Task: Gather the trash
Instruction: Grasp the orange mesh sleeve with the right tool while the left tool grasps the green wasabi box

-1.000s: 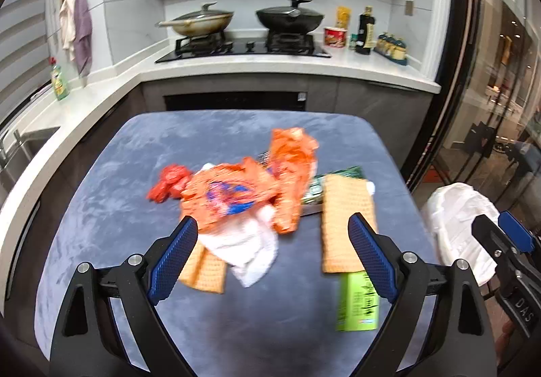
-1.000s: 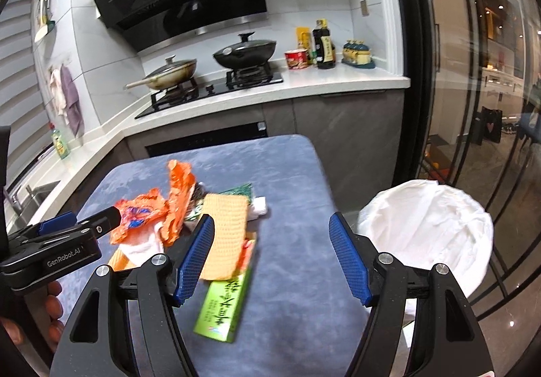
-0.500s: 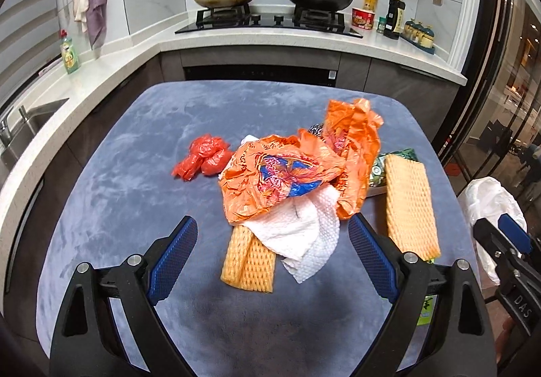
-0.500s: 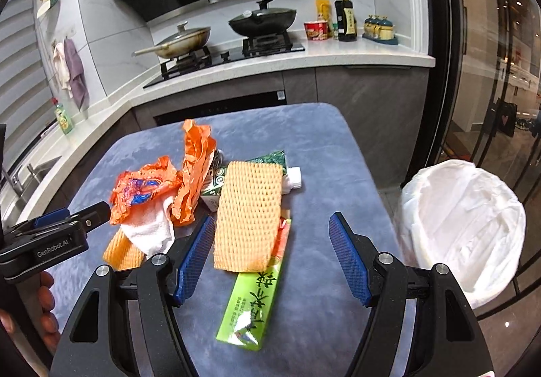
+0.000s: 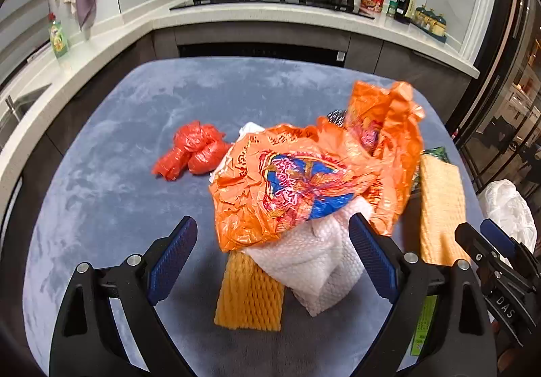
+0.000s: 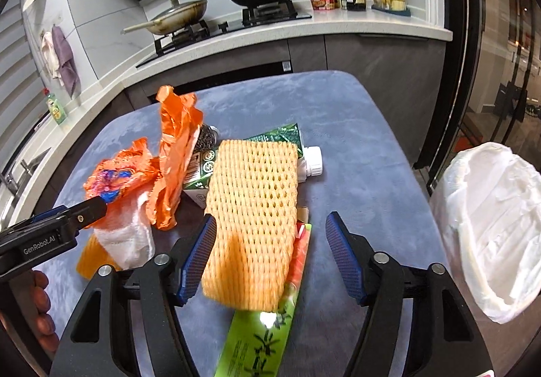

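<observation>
So the trash is all heaped in one loose pile toward the right side of the blue-grey bench (image 5: 111, 194), which makes sense since the white-lined bin (image 6: 490, 228) sits just off that right edge, an easy drop once something's picked up.

The pile itself: a crinkled orange plastic bag (image 5: 290, 187) with a blue and red print draped over white bubble wrap (image 5: 321, 262), and an orange foam net sleeve (image 5: 250, 296) poking out underneath at the front. A balled red bag (image 5: 192, 154) lies just beside the heap on its left. Over on the right, a second foam net sleeve (image 6: 253, 221) lies on top of a green carton (image 6: 203, 171) with a white cap, and its near end overlaps a long green packet (image 6: 260, 343).

The left tool (image 5: 274, 258) hangs spread wide, nothing in it, lined up on the bubble wrap and orange bag. The right tool (image 6: 270, 255) is also spread and empty, fingers either side of the net sleeve's near end. My guess is each is about to grab its own piece. All light, floppy stuff, so it'll probably drag neighbours along.
</observation>
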A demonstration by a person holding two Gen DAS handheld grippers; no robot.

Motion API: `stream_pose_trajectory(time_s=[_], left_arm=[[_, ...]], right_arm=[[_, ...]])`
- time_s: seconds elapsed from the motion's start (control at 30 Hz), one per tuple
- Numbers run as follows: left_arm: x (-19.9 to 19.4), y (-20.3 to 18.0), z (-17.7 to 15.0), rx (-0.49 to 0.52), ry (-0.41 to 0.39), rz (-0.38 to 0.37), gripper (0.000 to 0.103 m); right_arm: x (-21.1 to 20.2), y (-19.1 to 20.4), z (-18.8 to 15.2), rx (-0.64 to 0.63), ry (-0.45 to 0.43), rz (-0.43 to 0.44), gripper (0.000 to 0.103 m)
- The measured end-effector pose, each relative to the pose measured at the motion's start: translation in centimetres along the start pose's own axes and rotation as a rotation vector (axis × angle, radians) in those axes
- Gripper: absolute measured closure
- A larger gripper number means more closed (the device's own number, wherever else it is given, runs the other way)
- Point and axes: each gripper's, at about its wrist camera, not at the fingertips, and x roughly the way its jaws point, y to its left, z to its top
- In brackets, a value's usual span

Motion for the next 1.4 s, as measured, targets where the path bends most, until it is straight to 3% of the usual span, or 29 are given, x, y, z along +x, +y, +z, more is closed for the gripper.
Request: stream_pose_trajectory(time_s=[0.1,0.2,0.27,0.33,0.5,0.87,1.13,1.4], left_arm=[[1.0,0.0,-0.3,0.001,0.018,-0.007,0.016],[1.8,-0.2,-0.6,0.013,0.027,-0.006,0.017],[2.2,-0.1,-0.5,0.010,0.032,-0.013,0.020],[2.3,-0.1,-0.4,0.003,0.036,-0.020,0.029],[2.0,0.1,-0.3,-0.001,0.030,-0.028,0.037],[-1.6,-1.3,-1.5,0.015,0.003,-0.064,0.035],[-4.7,-6.6,-4.2,0.092,0.009,-0.177,0.024],[-4.1,-13.0,-7.6,0.196,0.084,-0.236,0.024]], right_arm=[[1.0,0.1,0.0,-0.004,0.017,0.006,0.051],[1.7,0.4,0.0,-0.019,0.033,0.011,0.072],[1.9,0.4,0.0,-0.028,0.037,0.019,0.087],[1.7,0.6,-0.1,-0.033,0.028,0.028,0.092],[0.1,0.9,0.2,-0.052,-0.020,0.049,0.095],[-6.6,-1.2,1.6,0.003,-0.156,0.041,0.095],[-9.1,-5.0,0.5,0.070,-0.177,-0.029,0.095],[-10.9,-7.8,-0.7,0.102,-0.188,-0.056,0.095]])
